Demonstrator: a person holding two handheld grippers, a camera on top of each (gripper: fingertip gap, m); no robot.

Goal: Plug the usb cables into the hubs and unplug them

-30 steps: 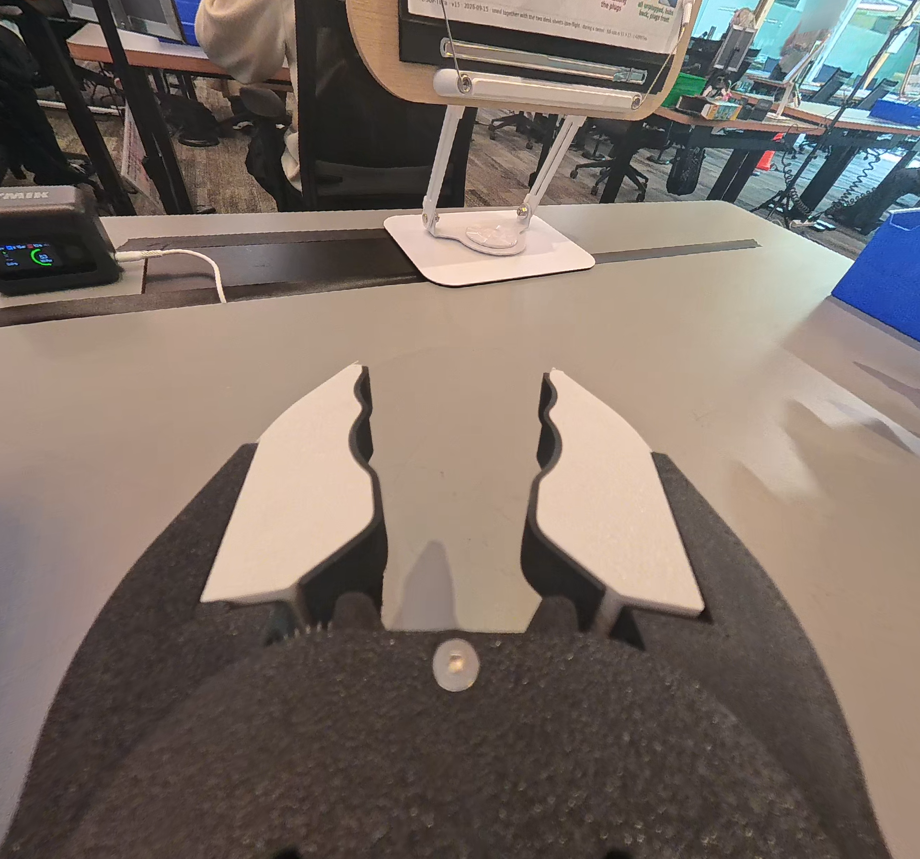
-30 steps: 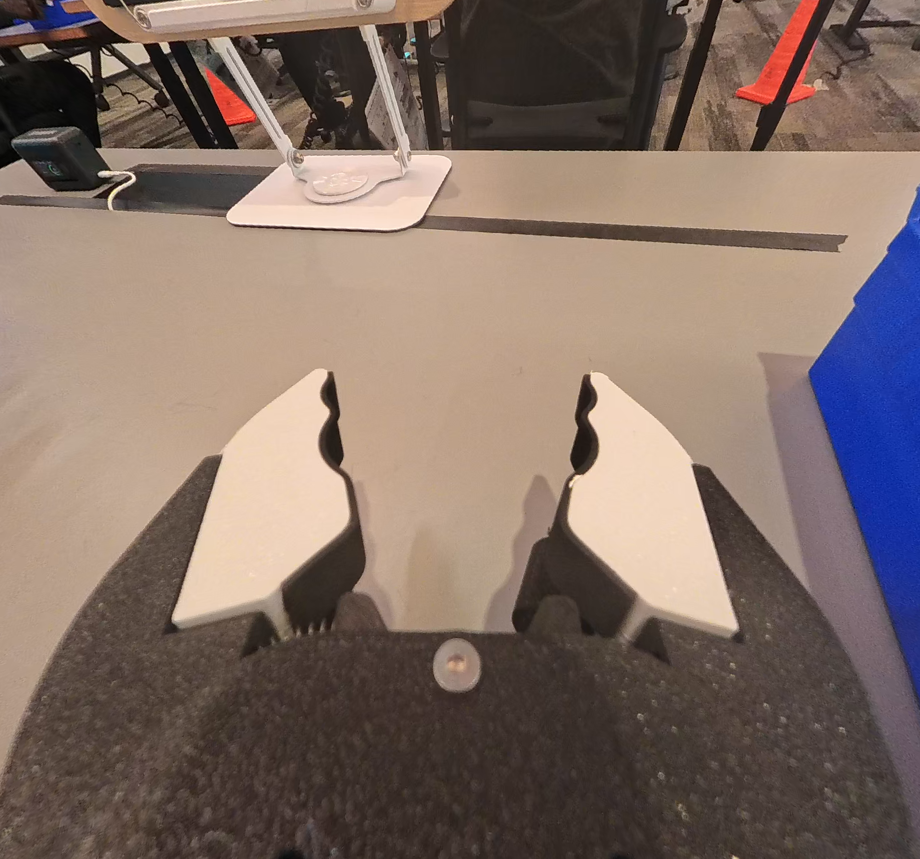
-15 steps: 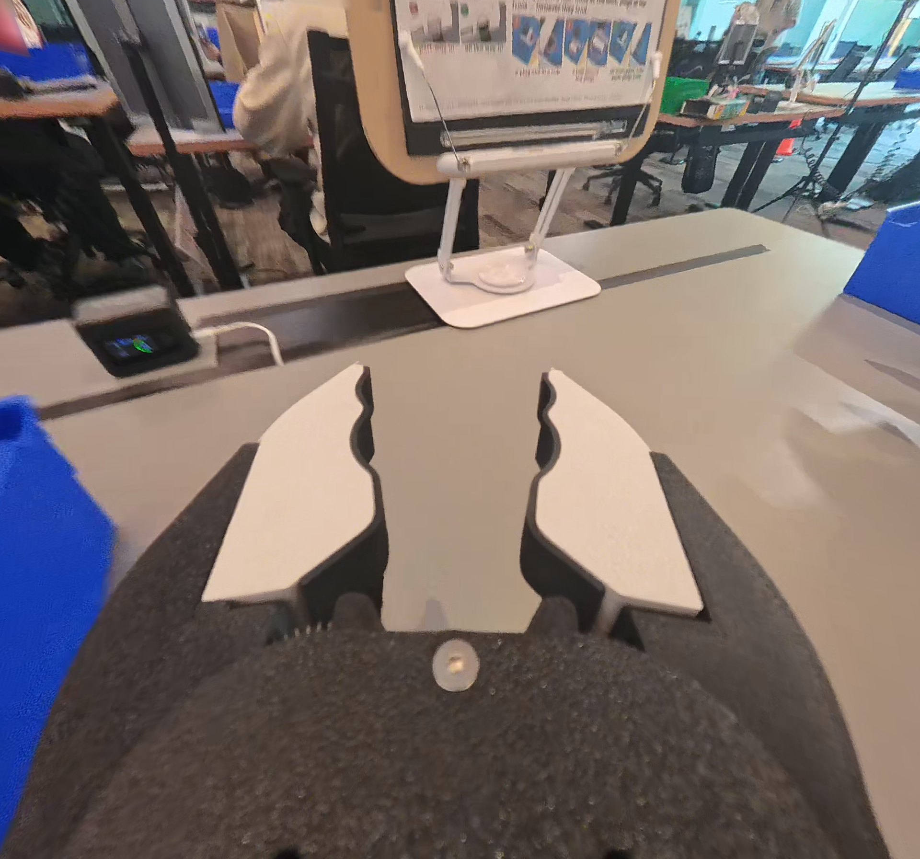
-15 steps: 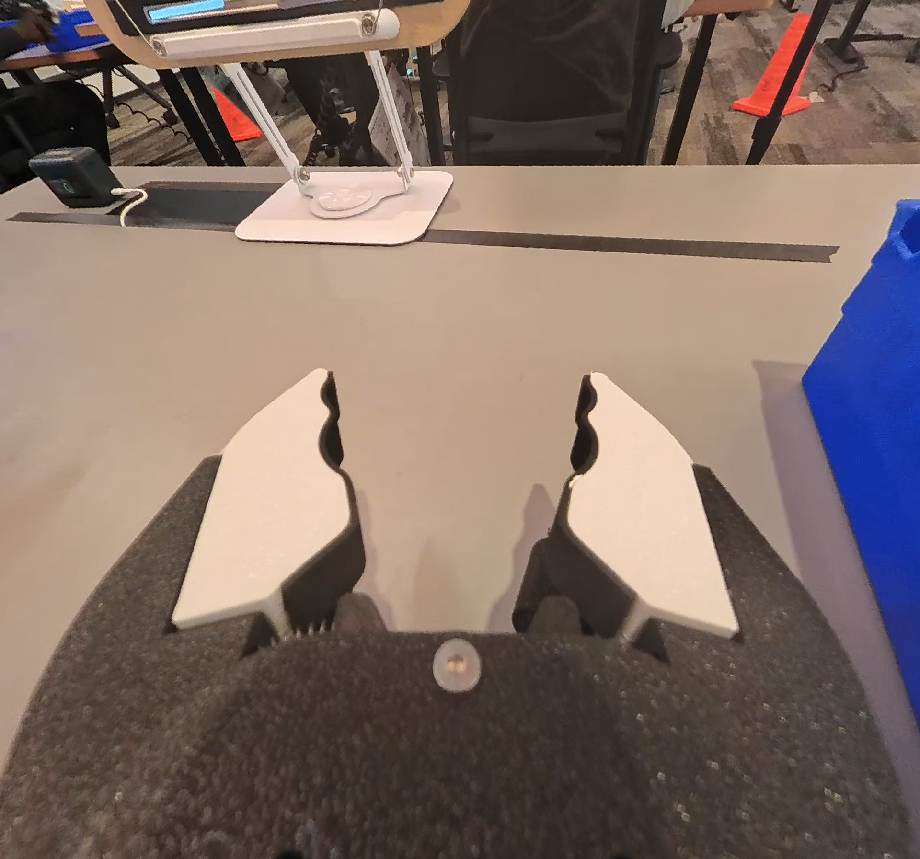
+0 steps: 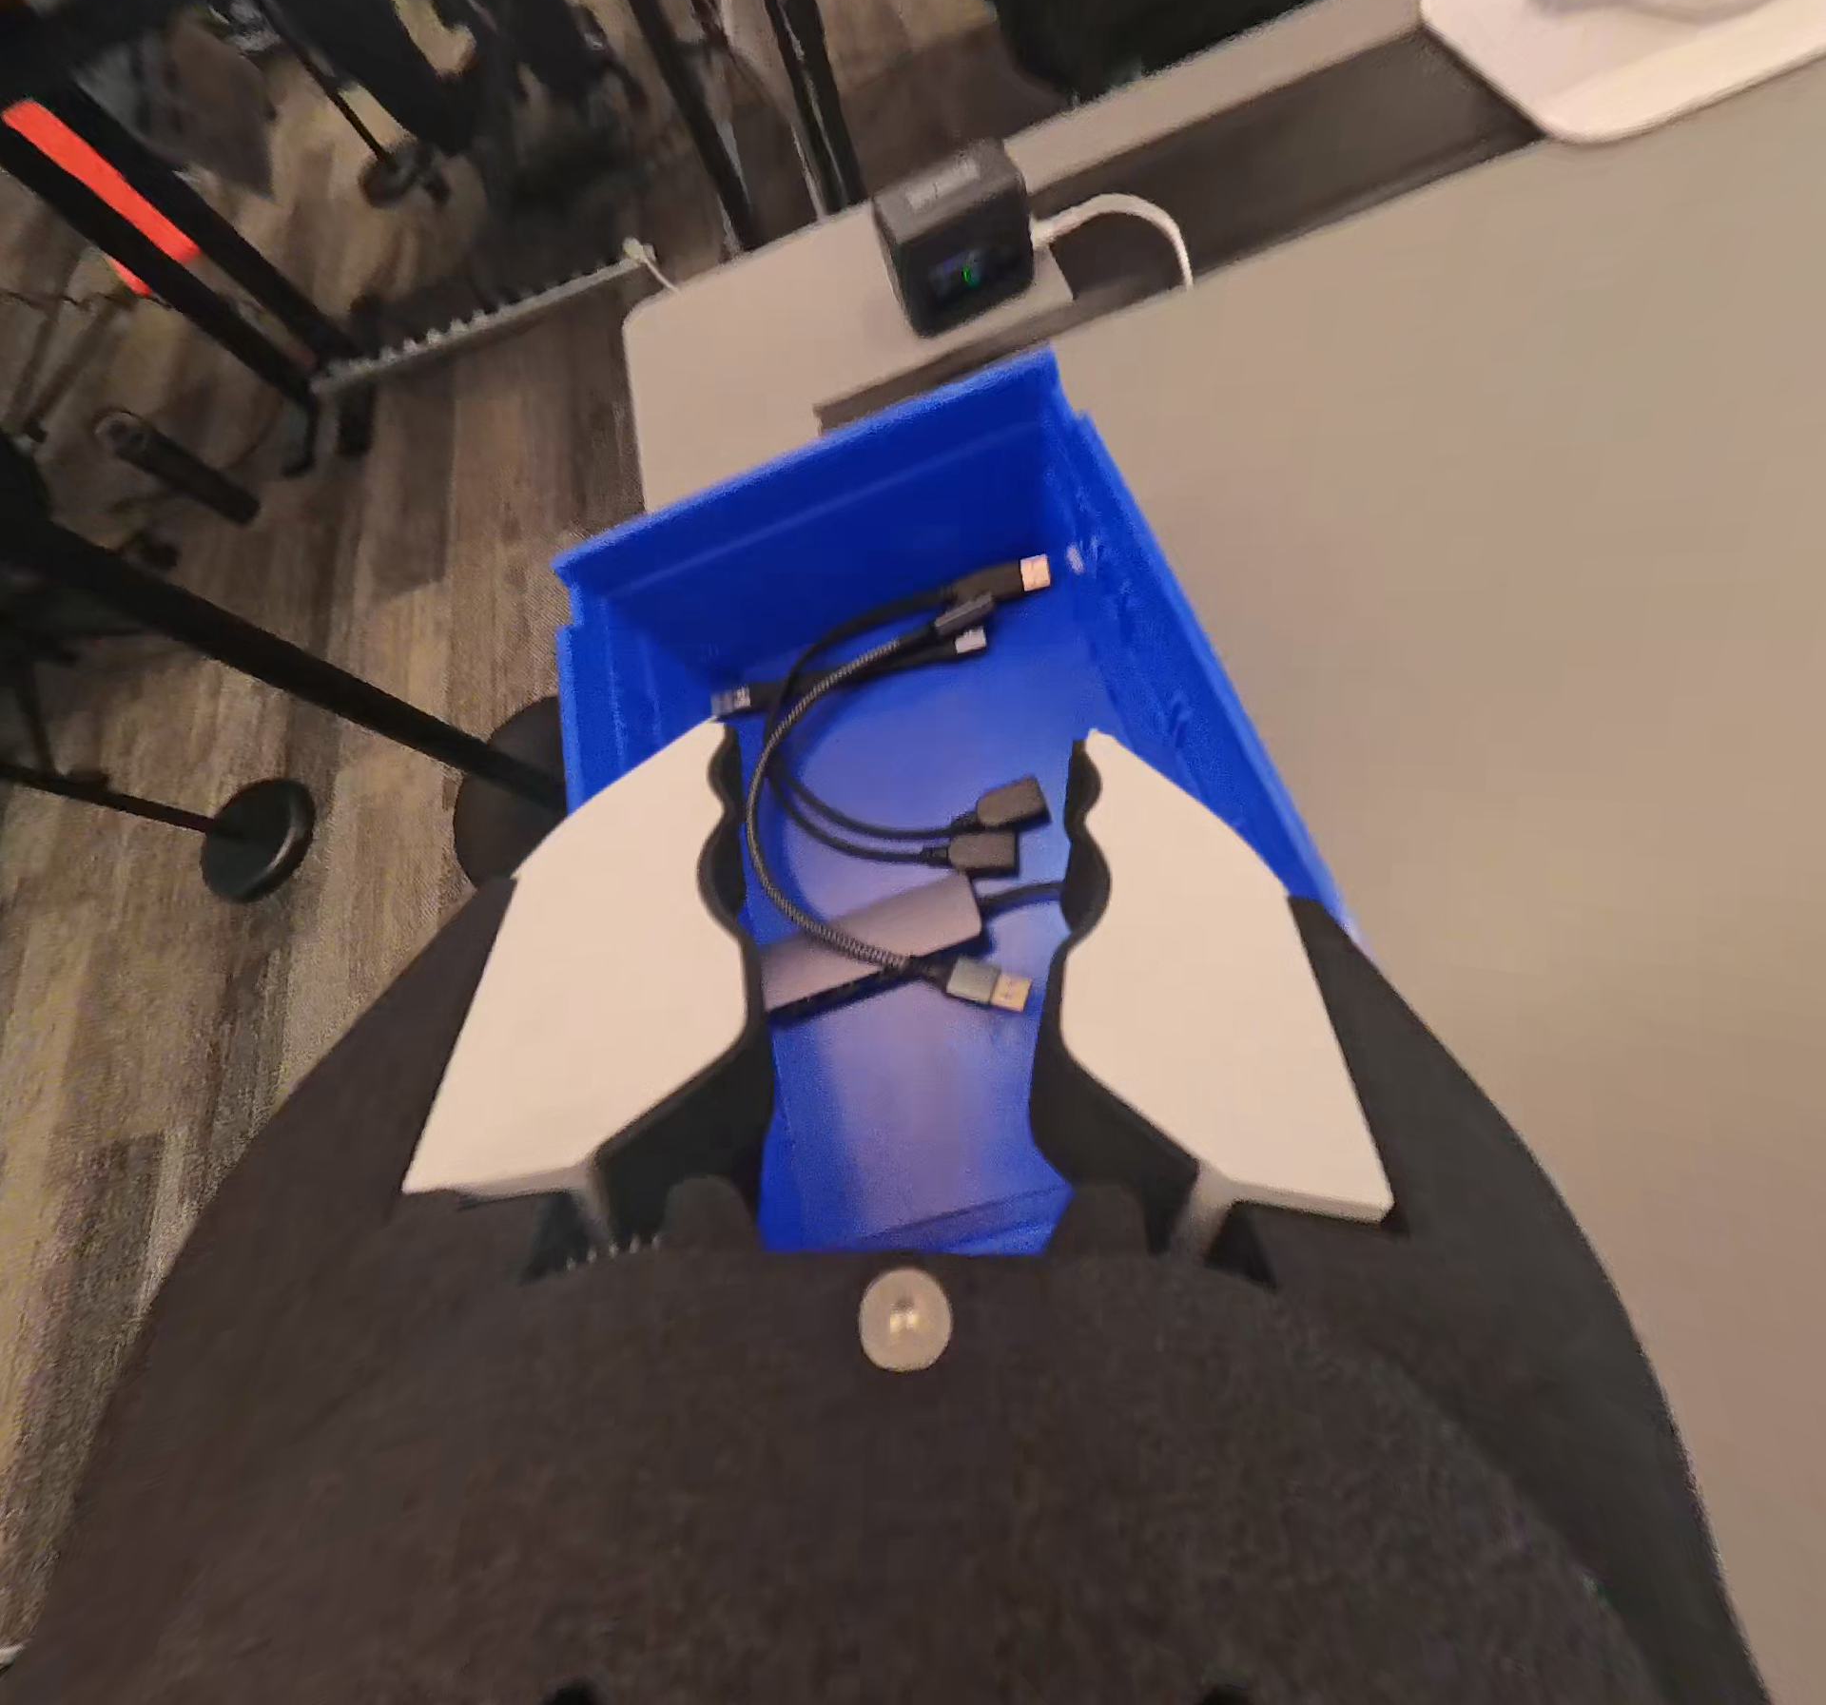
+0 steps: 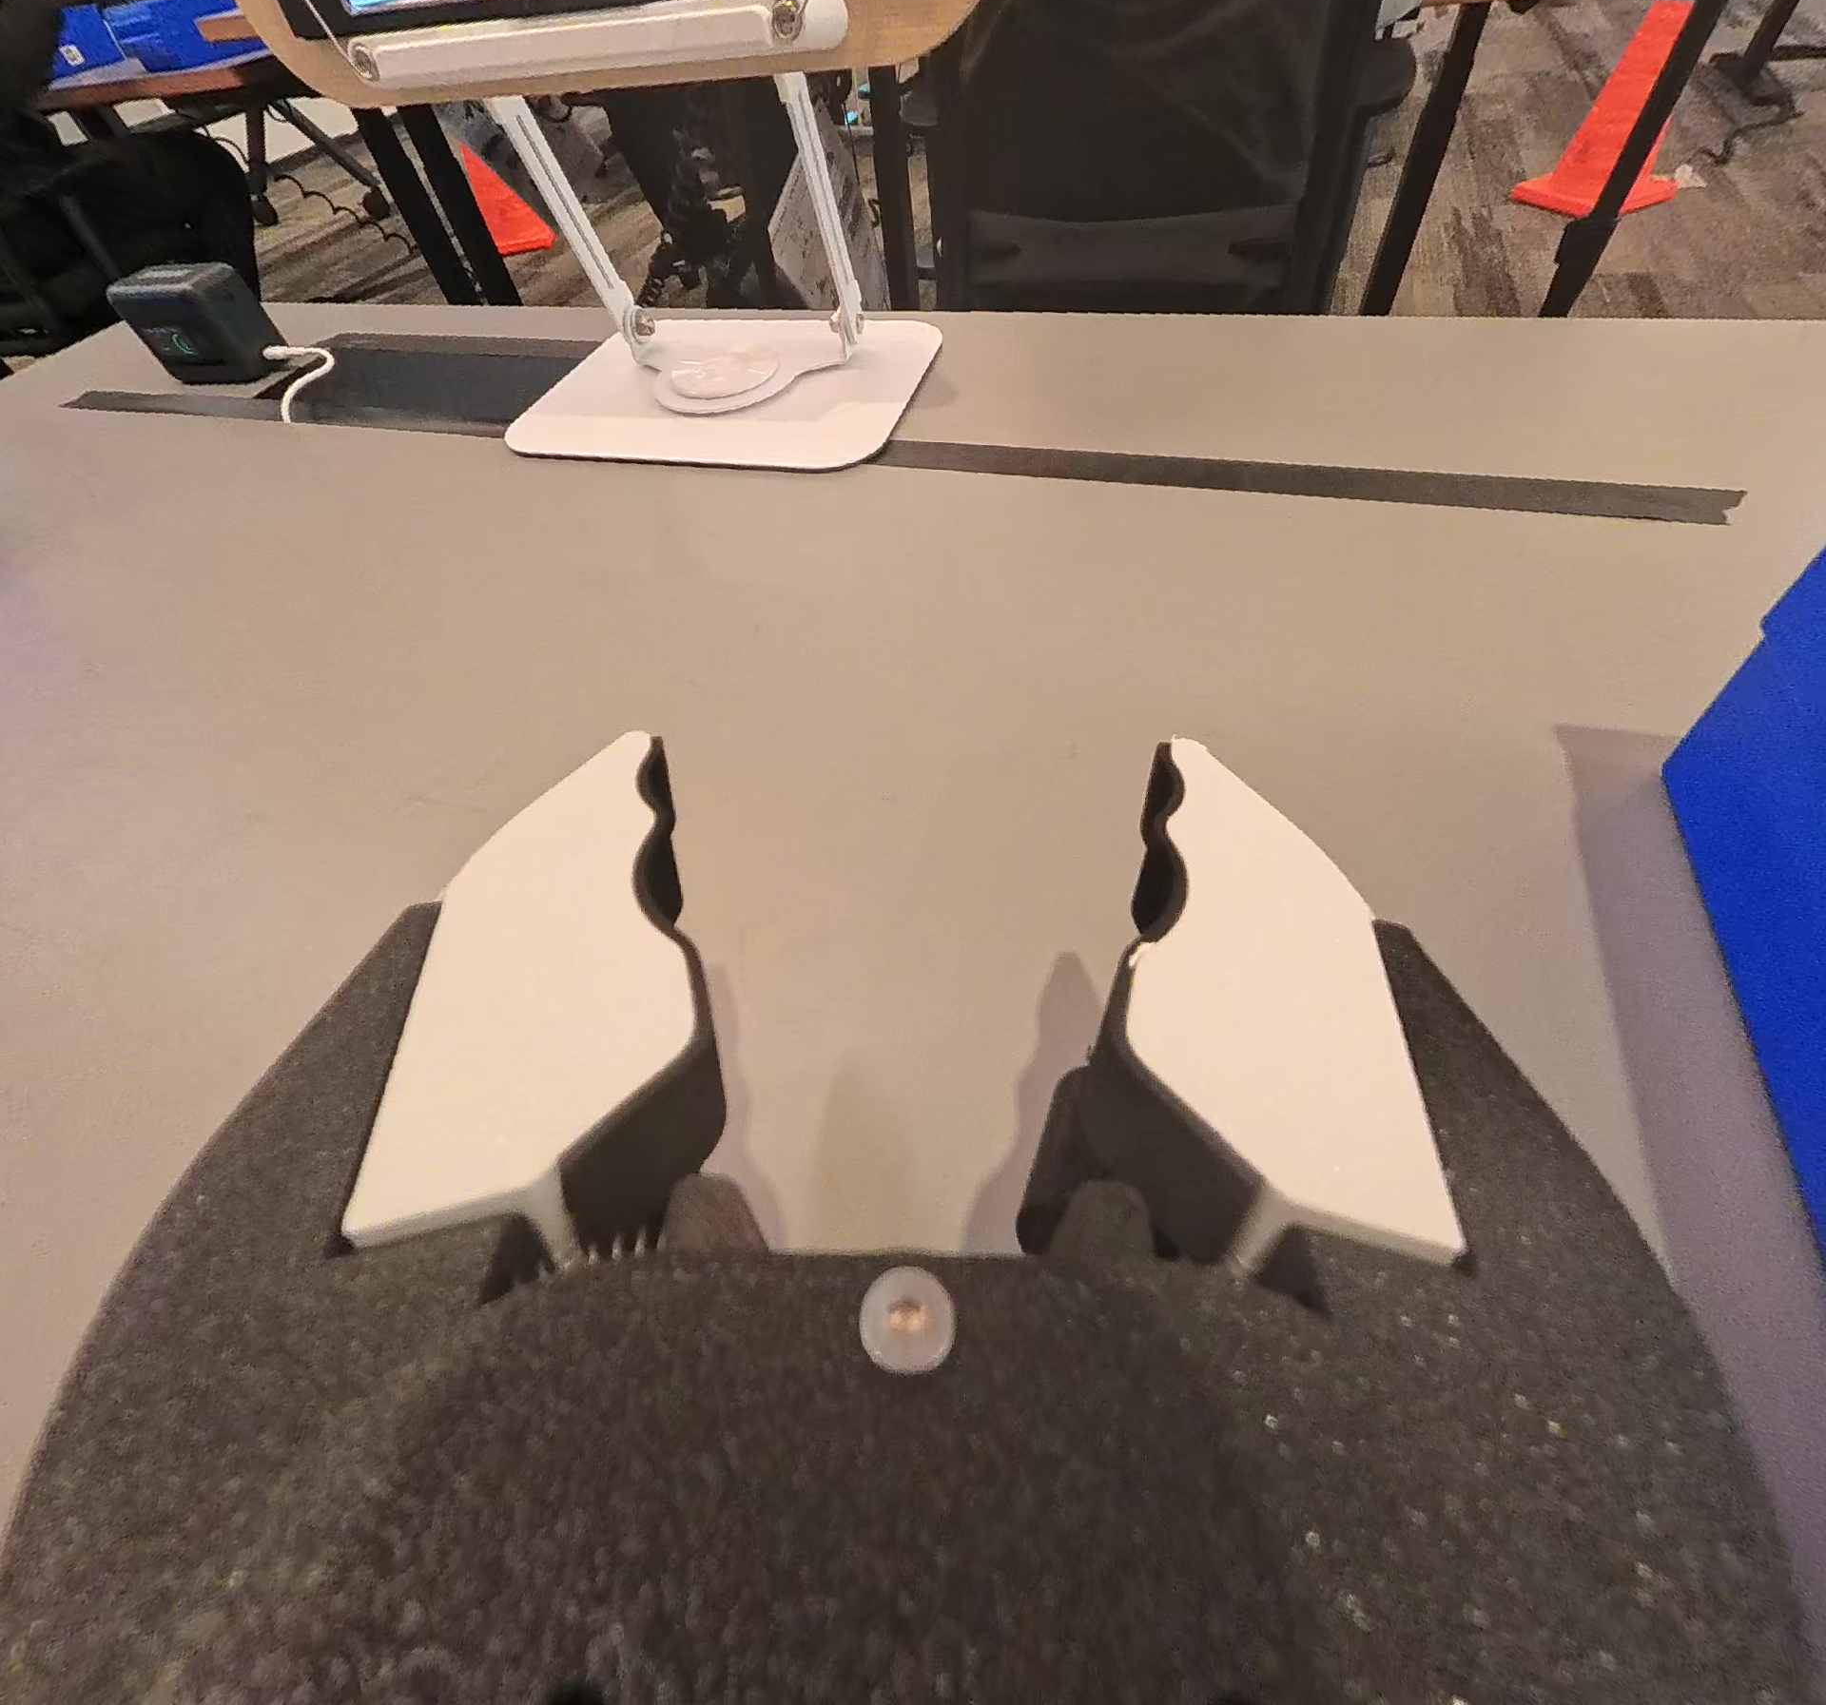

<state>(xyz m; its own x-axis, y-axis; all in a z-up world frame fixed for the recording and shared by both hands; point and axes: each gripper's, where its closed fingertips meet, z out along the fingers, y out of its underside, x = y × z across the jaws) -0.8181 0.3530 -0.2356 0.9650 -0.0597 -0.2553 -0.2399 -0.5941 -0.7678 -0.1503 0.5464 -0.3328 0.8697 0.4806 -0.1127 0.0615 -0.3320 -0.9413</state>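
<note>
Our left gripper point(image 5: 899, 749) hangs over the blue bin point(image 5: 1166, 670), jaws spread wide with nothing between them. Nearest in the bin, at the gripper's 12 o'clock, lies a braided cable point(image 5: 766, 828) whose metal plug point(image 5: 988, 984) rests across two slim grey hubs point(image 5: 919, 917). We judge the hubs light, rigid and rather slick, best taken across their long flat sides. The cables look limp and springy, so we would grip the stiff plug housing, not the cord. Farther on lie two black sockets point(image 5: 998, 828), then a cluster of plugs point(image 5: 978, 610) by the far wall.

Our right gripper point(image 6: 909, 759) sits low over the bare grey surface point(image 6: 889, 630), jaws equally wide and empty, a second blue bin point(image 6: 1759, 828) at 3 o'clock. At 11 o'clock a document stand point(image 6: 721, 403) carries a printed sheet, and a small black device point(image 6: 198, 324) shows a lit display; we leave their writing unread.
</note>
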